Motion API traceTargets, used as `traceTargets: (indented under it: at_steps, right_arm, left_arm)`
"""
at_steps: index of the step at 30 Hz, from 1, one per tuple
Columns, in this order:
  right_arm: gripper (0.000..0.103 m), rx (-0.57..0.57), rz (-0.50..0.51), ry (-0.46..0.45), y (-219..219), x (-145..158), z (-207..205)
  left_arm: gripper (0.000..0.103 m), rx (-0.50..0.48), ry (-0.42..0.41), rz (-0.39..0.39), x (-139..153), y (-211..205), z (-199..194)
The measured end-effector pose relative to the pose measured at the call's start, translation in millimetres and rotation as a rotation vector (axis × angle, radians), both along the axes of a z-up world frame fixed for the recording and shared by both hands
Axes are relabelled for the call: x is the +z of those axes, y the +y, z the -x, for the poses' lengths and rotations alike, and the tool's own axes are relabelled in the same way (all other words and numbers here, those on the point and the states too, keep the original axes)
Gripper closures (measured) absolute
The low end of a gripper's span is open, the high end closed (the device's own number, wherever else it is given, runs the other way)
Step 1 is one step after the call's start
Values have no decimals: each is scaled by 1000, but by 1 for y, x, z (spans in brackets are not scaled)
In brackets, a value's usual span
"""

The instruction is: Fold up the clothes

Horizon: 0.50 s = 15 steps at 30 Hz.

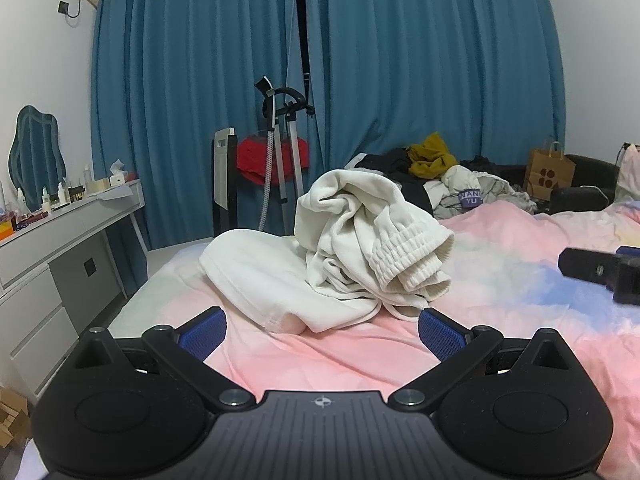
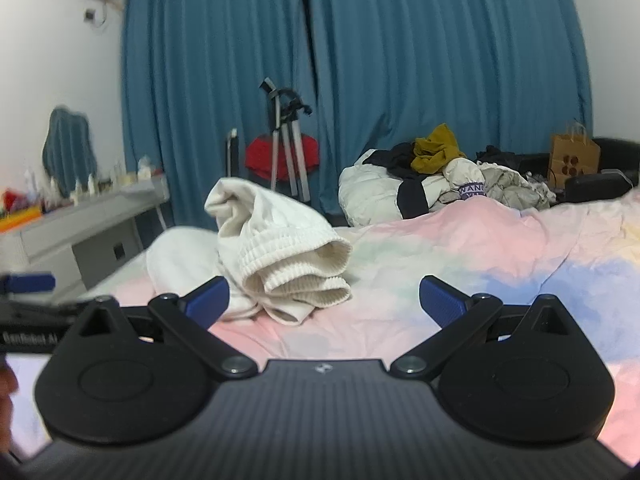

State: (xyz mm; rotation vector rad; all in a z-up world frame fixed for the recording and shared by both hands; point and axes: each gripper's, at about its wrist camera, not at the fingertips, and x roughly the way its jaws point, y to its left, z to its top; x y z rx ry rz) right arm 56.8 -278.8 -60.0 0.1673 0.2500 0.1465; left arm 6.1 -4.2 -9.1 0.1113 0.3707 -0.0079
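Observation:
A crumpled cream garment with a ribbed elastic waistband [image 1: 360,248] lies in a heap on the pink and blue bedsheet [image 1: 500,288]. In the right wrist view the garment [image 2: 276,248] sits ahead and left of centre. My left gripper [image 1: 322,330] is open and empty, low over the sheet just short of the heap. My right gripper [image 2: 324,300] is open and empty, its left finger close to the waistband. The right gripper also shows at the right edge of the left wrist view [image 1: 600,270], and the left gripper at the left edge of the right wrist view [image 2: 28,284].
A pile of other clothes [image 1: 440,176] lies at the far end of the bed. A brown paper bag [image 1: 548,174] stands behind it. A white desk with bottles [image 1: 72,216] is on the left, a tripod and red item [image 1: 280,152] by the blue curtains.

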Motion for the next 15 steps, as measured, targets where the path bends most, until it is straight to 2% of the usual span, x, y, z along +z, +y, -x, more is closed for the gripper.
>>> traceTargets:
  at_steps: [8,15]
  right_arm:
    - [0,-36,-52,-39,1,2,2]
    - [0,-37,-9,-10,22,14,3]
  left_arm:
    - [0,-9,-9,-28,1,3,-3]
    - [0,-18,-9,-33,6,12,8]
